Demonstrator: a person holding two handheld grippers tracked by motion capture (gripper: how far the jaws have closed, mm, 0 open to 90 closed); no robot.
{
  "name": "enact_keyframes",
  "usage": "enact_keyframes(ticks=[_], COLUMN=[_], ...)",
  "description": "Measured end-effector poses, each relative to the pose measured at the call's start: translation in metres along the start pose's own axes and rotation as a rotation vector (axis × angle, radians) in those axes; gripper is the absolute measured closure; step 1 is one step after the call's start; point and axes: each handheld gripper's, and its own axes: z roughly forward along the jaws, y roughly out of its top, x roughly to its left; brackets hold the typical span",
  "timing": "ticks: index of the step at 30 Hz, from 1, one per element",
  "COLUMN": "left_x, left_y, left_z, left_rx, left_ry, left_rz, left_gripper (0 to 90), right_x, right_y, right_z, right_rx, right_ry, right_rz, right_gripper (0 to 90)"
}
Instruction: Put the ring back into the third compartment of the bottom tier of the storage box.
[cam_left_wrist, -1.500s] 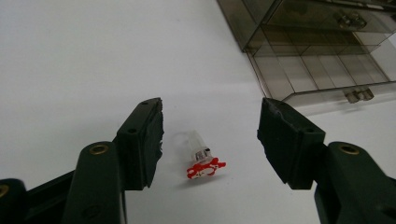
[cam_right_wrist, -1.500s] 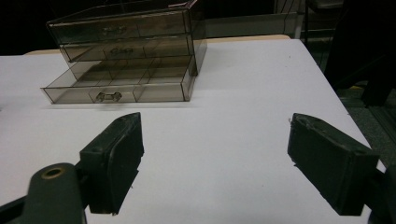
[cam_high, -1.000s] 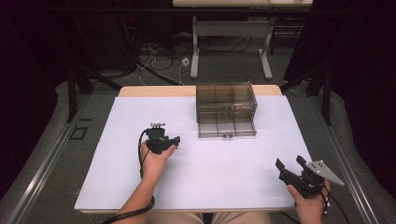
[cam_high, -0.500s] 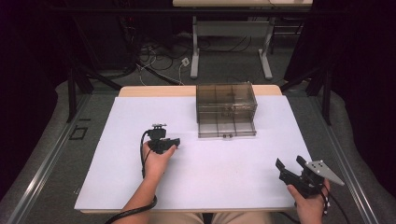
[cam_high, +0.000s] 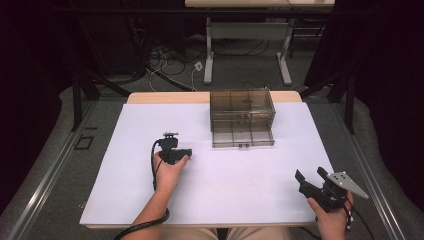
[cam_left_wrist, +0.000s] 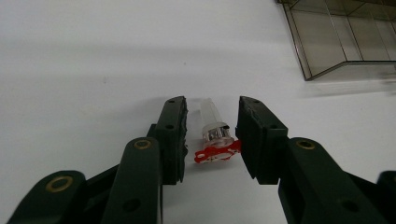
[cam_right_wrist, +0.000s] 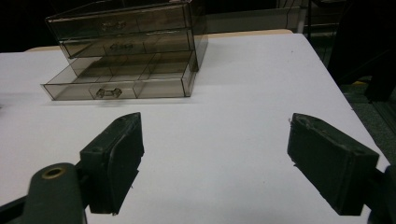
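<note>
1. The counter is the biggest thing here. It has a white top, and the person's arms come in from the near edge.
2. The drawer box is see-through and brownish and stands at the far side of the counter. Its bottom drawer is pulled out toward the person and has small sections inside. They look empty, but the dark plastic makes that hard to be sure of.
3. The right tongs sit in the right hand near the front right corner, well apart from the box. Their jaws are spread wide with nothing between them, as the right gripper view shows.
4. The left tongs are low on the counter, left of the drawer box. Their jaws have just been closing and now stand on each side of the little tube.
5. The little tube is clear, with a red tab at its near end. It lies on the counter between the left jaws. The right jaw looks like it meets the red tab, but I see a thin gap on the left side, so the grip is not tight yet.
6. The step in hand looks like the pick-up. Next, the left tongs need to squeeze all the way, lift the tube, and likely carry it to the open drawer.
</note>
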Motion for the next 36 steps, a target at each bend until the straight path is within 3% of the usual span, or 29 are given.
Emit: enact_keyframes(ticks=[12,27,36], left_x=[-0.0016,-0.0036,-0.0079], left_y=[-0.0005,0.0022,0.0088], left_z=[0.0006,-0.0015,-0.0082], left_rx=[0.01,0.011,-0.038], left_ry=[-0.01,-0.003,0.004], left_rz=[-0.005,0.014,0.024], left_gripper=[71.1,73.0,73.3], right_x=[0.0,0.0,-0.0001], right_y=[-0.0002,-0.0003,-0.0004], right_z=[0.0,0.0008,0.0022], right_rx=[0.006,0.001,0.007], right_ry=[-0.003,0.002,0.005], right_rz=[-0.001,0.005,0.006], right_gripper=[18.0,18.0,18.0])
